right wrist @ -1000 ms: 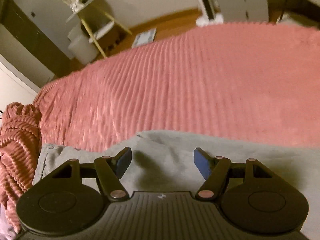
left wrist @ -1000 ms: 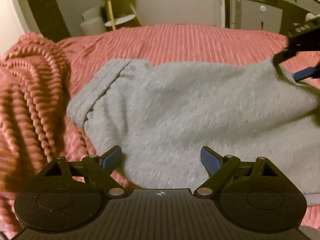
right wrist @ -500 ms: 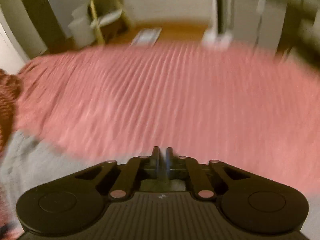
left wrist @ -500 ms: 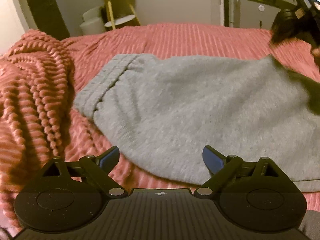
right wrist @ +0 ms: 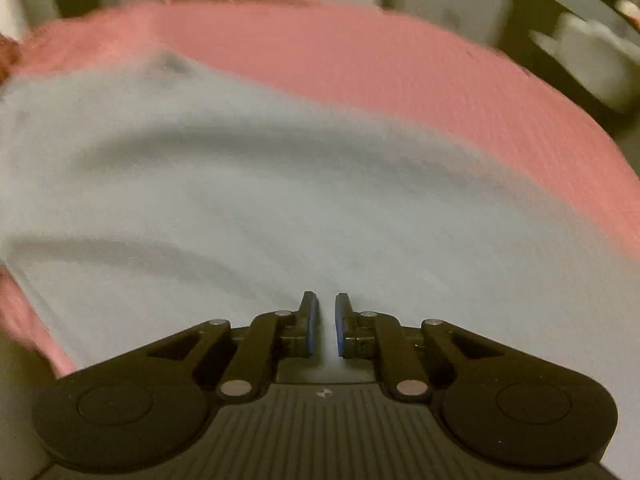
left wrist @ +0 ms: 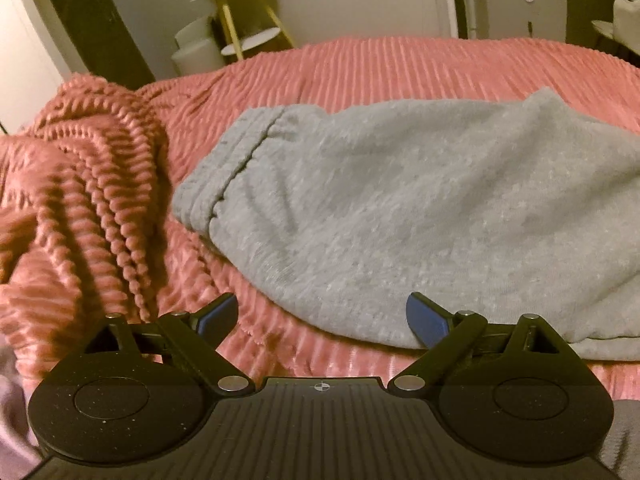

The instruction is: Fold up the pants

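On the pink bed (left wrist: pixel 400 68) our grey pants (left wrist: pixel 420 216) lie flat, waistband toward the bunched blanket (left wrist: pixel 80 200) at left. Our left hand-held gripper (left wrist: pixel 320 320) hovers released at their near edge. Our right hand-held gripper (right wrist: pixel 323 326) is nearly closed, a slim gap left; whether it pinches cloth we cannot tell. If it grips one layer only, the fold may skew. A second ago the right one was spread wide, and the pants were skewed.

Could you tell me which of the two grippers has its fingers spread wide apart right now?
The left gripper: its blue pads sit far apart, while the right gripper is nearly closed, a narrow gap showing.
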Action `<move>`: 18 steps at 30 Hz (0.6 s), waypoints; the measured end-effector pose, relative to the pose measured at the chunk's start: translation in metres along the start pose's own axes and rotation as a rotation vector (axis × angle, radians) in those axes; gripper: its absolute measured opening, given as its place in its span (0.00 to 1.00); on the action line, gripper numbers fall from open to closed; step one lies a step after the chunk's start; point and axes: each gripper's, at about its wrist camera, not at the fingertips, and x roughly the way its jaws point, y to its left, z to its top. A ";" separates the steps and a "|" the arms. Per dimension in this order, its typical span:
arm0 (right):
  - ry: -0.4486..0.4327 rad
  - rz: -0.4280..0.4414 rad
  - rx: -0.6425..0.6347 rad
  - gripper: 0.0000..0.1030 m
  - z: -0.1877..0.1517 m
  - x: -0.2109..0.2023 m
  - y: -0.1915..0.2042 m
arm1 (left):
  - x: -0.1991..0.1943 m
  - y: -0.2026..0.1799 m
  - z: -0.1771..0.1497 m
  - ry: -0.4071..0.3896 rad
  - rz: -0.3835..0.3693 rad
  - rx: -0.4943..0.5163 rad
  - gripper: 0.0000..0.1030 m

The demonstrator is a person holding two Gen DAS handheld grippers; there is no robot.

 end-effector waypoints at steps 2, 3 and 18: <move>0.034 -0.180 0.116 0.19 -0.018 -0.010 -0.046 | -0.007 -0.001 -0.001 -0.003 0.001 0.003 0.92; 0.047 -0.220 0.190 0.36 -0.025 -0.016 -0.065 | -0.011 -0.003 -0.001 -0.001 0.002 0.006 0.92; 0.029 -0.186 0.126 0.80 -0.059 -0.027 -0.039 | -0.048 -0.104 0.026 -0.047 -0.264 0.220 0.92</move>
